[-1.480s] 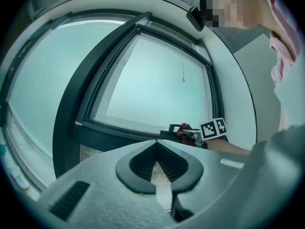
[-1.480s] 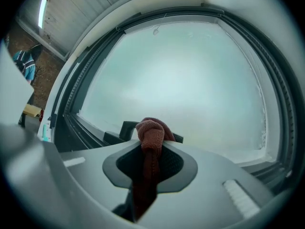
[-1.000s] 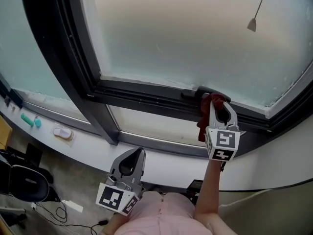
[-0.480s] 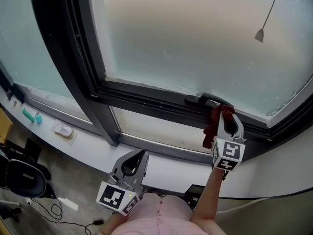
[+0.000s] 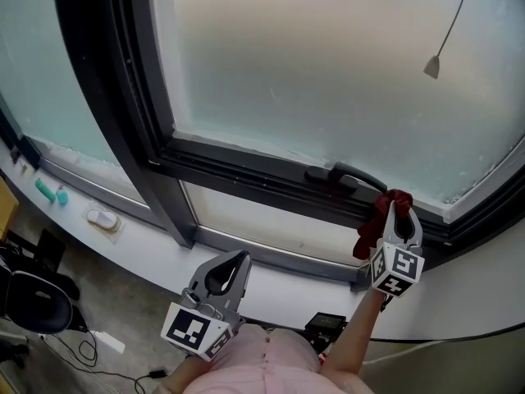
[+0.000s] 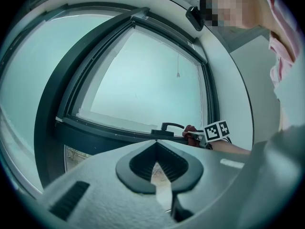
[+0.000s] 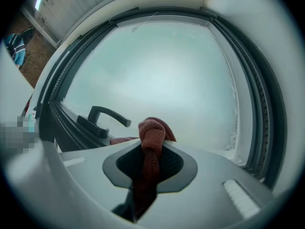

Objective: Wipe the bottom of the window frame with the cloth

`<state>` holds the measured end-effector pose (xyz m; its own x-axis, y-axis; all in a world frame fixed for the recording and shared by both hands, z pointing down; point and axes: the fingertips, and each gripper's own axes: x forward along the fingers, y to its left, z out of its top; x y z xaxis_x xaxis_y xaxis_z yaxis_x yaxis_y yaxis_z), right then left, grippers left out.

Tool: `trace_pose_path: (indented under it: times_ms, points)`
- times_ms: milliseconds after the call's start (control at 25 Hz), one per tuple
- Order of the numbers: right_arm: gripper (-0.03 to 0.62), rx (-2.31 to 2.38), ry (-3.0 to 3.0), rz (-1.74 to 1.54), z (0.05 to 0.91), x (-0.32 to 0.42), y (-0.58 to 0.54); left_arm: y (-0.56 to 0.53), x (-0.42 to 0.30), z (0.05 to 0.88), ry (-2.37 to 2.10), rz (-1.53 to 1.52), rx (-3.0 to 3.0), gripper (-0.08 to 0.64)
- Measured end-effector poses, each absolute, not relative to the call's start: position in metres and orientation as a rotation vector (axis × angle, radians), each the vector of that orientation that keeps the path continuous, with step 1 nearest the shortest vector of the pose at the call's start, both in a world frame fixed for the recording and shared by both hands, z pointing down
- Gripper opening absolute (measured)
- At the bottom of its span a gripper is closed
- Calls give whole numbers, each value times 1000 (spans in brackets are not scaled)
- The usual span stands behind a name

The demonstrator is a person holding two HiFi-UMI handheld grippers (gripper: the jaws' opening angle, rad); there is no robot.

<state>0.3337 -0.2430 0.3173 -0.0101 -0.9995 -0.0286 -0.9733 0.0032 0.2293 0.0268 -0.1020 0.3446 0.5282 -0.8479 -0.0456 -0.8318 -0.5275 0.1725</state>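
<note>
A dark red cloth (image 5: 376, 222) is bunched against the bottom rail of the dark window frame (image 5: 246, 172), just right of the window handle (image 5: 344, 176). My right gripper (image 5: 396, 213) is shut on the cloth, which sticks out knotted past the jaw tips in the right gripper view (image 7: 152, 131), where the right gripper (image 7: 151, 144) faces the frosted pane. My left gripper (image 5: 232, 259) hangs low near my body, shut and holding nothing. In the left gripper view, the left gripper (image 6: 155, 144) points at the frame, with the right gripper (image 6: 196, 135) and the cloth (image 6: 190, 129) beyond it.
A blind cord pull (image 5: 432, 66) hangs before the glass at upper right. The white sill (image 5: 164, 249) below carries a teal item (image 5: 49, 193) and a small white object (image 5: 102, 218). A black chair (image 5: 29, 302) and cables are on the floor at left.
My right gripper has slid rightward along the bottom rail with the cloth, from at the handle to past it. The left gripper has stayed in place.
</note>
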Motion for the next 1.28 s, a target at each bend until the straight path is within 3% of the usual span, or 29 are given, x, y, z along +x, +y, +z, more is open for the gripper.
trace_pose_path:
  times_ms: [1280]
  points:
    - [67, 2480, -1834, -202, 321, 483, -222, -117, 37, 344, -1457, -174, 2636, -2]
